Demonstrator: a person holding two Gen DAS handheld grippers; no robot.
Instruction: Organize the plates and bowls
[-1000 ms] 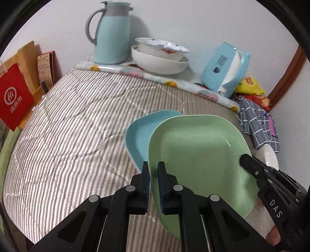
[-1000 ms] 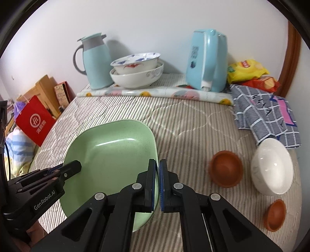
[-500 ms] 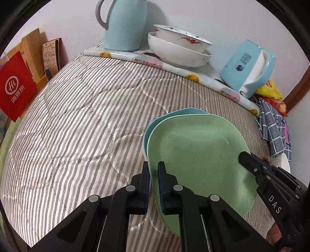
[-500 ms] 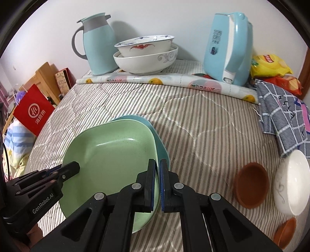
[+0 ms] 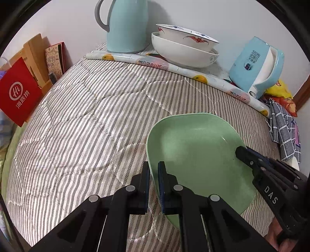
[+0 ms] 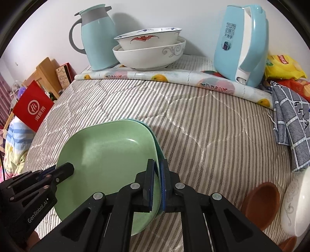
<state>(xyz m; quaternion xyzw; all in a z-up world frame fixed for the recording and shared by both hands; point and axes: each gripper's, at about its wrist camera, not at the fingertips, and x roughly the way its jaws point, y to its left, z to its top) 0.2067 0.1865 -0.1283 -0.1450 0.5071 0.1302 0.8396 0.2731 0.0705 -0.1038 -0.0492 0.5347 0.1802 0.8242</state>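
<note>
Right wrist view: green plate [image 6: 108, 155] pinched from both sides over the striped quilt [image 6: 203, 124].

Both the left gripper [image 5: 153, 178] and right gripper [image 6: 157, 178] are closed tight on its rims. Only the right view shows a blue plate [image 6: 158, 149] edge beneath it, plus a brown bowl [image 6: 261, 203] and a white bowl [image 6: 296, 205]. Readable: "DAS", "GenRobot.AI". By the wall, a painted bowl [image 6: 149, 37] sits nested in a larger bowl [image 6: 149, 56].

Plain white wall [image 6: 155, 15]; striped quilted bed [image 5: 87, 126].
</note>
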